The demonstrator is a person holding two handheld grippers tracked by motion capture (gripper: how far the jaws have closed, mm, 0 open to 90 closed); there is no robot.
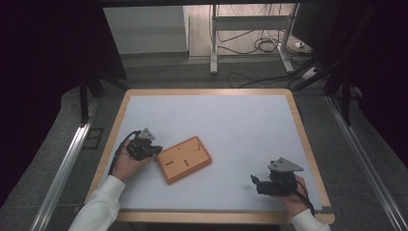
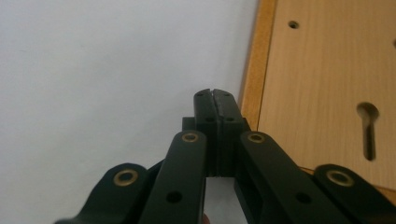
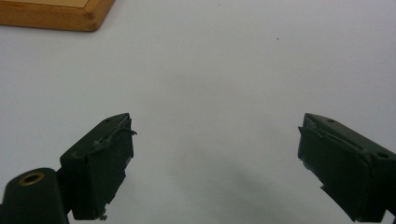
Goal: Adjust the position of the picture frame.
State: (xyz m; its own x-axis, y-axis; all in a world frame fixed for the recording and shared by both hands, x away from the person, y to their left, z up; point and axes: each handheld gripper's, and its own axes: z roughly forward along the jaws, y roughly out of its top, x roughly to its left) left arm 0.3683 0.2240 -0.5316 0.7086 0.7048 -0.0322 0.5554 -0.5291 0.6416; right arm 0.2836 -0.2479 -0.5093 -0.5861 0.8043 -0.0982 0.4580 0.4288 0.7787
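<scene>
Lying flat, wooden tray (image 1: 184, 159)

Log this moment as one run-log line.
left tool: shut, empty, beside wooden board | right tool: open, empty, over white mat

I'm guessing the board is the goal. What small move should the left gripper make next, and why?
Probably open the left gripper. Its jaws are pressed shut with nothing between them, right beside the wooden board's edge, so it cannot grasp anything yet. The right gripper is open, farther off over bare table.
</scene>
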